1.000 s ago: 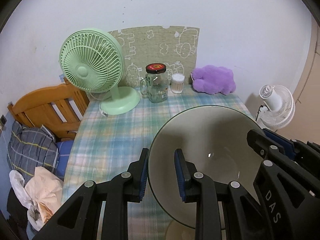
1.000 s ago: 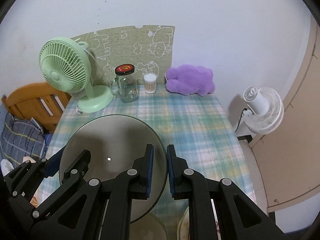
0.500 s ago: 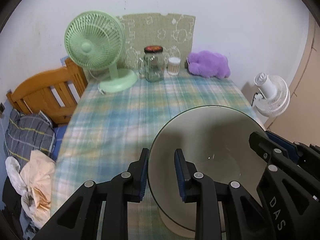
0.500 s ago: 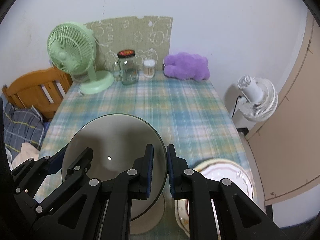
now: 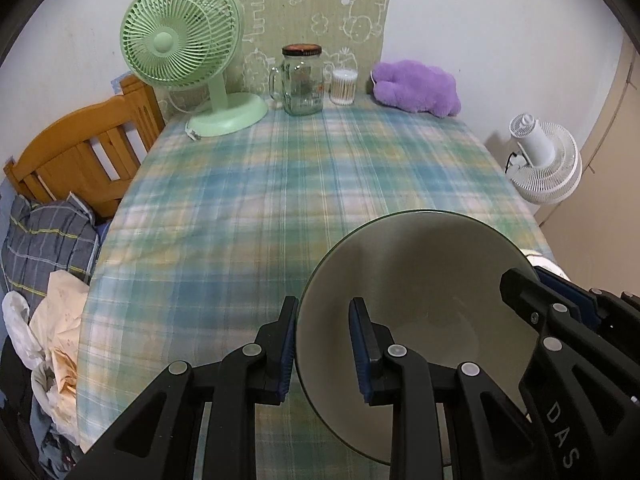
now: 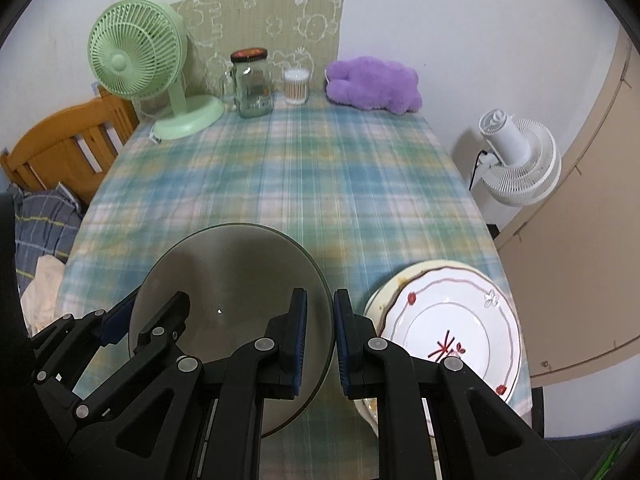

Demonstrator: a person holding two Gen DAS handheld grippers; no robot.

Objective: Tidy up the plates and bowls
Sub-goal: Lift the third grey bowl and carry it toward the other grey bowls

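Both grippers drew back with the one bowl [image 5: 416, 280], uncovering two stacked plates [image 6: 452, 320]. My left gripper [image 5: 323, 350] and right gripper [image 6: 320, 338] each clamped its rim.

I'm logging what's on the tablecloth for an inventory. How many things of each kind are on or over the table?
Bowl, held by left gripper and right gripper: 1
Plates: at least 2, stacked
Green desk fan: 1
Glass jar mug: 1
Cotton swab tub: 1
Purple plush toy: 1
Total: at least 7

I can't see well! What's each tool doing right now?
Left tool: shut on the bowl, gripping its rim.
Right tool: shut on the same bowl's opposite rim.
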